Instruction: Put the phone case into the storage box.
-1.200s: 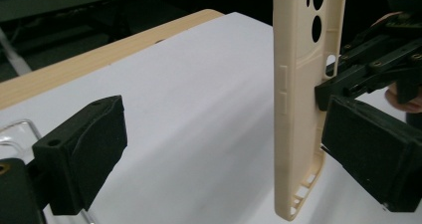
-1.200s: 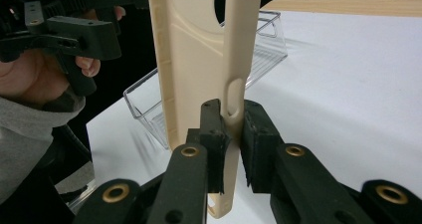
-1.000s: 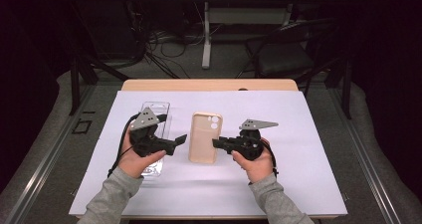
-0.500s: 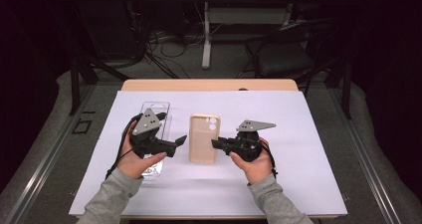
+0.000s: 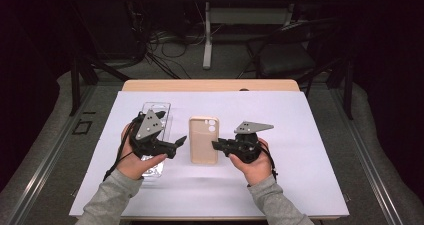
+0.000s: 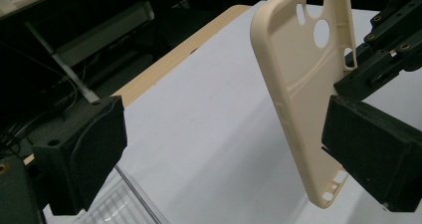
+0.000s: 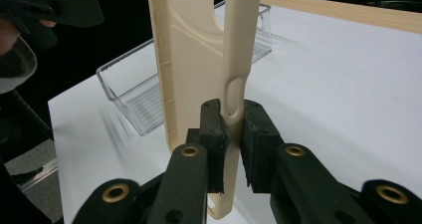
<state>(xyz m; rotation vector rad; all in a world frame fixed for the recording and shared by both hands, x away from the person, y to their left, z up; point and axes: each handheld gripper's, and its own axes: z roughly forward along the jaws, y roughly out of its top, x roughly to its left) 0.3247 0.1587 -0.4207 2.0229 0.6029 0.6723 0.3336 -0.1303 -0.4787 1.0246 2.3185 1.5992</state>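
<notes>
Cream phone case (image 5: 203, 140), clear ribbed tray (image 5: 155, 110), white table cover (image 5: 310, 135).

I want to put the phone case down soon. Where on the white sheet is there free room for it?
The widest bare patch on the sheet lies to the right of the right gripper, toward the table's right edge. The strip behind the case is free too. The left side is crowded by the clear tray and the left gripper.

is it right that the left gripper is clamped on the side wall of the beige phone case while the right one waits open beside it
No, the hands are swapped. The right gripper view shows the right gripper clamped on the beige phone case side wall; the left gripper waits open beside it.
</notes>
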